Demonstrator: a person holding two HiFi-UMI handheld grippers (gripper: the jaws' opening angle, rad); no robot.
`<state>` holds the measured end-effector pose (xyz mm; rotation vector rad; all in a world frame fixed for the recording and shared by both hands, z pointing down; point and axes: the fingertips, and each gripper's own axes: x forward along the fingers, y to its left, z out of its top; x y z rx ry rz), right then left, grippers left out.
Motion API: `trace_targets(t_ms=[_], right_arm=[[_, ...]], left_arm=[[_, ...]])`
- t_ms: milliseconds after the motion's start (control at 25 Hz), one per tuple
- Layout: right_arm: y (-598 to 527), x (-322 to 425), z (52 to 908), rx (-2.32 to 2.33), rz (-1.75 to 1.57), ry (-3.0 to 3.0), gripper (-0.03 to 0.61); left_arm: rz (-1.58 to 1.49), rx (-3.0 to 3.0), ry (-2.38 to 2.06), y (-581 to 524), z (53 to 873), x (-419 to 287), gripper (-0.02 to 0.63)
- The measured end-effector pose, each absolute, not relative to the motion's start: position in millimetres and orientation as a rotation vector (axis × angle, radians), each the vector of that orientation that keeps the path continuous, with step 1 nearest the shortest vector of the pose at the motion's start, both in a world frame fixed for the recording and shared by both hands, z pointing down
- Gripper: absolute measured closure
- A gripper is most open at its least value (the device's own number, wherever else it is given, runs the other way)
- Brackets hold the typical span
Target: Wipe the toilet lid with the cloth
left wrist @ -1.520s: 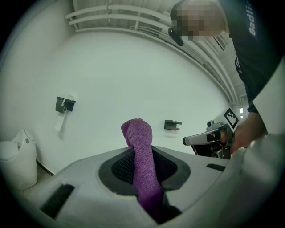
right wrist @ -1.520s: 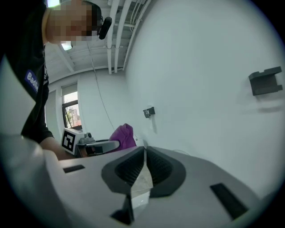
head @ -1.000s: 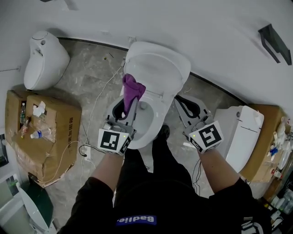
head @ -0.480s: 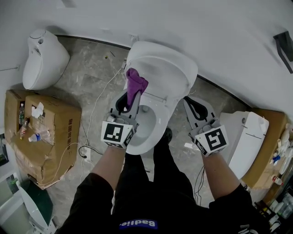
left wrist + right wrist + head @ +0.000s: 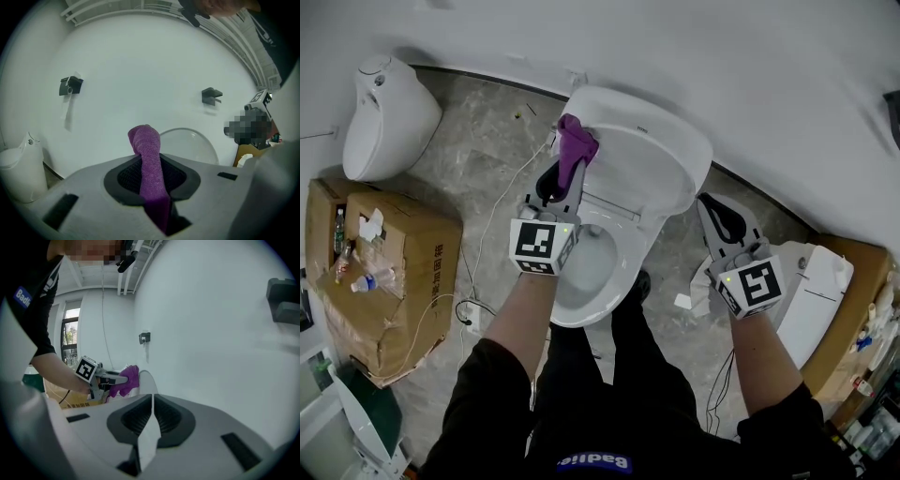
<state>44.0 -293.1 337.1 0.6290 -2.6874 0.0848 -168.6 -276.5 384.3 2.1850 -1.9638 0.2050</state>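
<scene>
A white toilet stands with its lid [image 5: 652, 159] raised against the wall; the bowl [image 5: 586, 272] is open below it. My left gripper [image 5: 566, 169] is shut on a purple cloth [image 5: 576, 141], which presses on the lid's upper left edge. In the left gripper view the cloth [image 5: 149, 157] sticks up from between the jaws, with the lid [image 5: 194, 146] behind it. My right gripper [image 5: 720, 214] is off to the right of the toilet, shut and empty. The right gripper view shows the left gripper [image 5: 111, 377], the cloth [image 5: 127, 379] and the lid's edge [image 5: 146, 382].
A second white toilet [image 5: 386, 112] stands at far left and another white fixture [image 5: 820, 281] at right. A cardboard box [image 5: 389, 281] with bottles sits left of me. A cable [image 5: 499, 211] runs across the floor. Dark brackets [image 5: 70, 85] hang on the wall.
The left gripper has carried the cloth up the lid, from near the hinge to the upper left edge. The right gripper has drifted right, away from the toilet.
</scene>
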Motion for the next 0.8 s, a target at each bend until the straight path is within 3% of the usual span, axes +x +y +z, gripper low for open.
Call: trace_targets(t_ms=[800], right_arm=[[-311.9,66.2,367.5,0.551,0.136,-2.692,0.543]], left_arm=[[0.172,2.188,-1.993,-321.1,378.9,-115.6,0.525]])
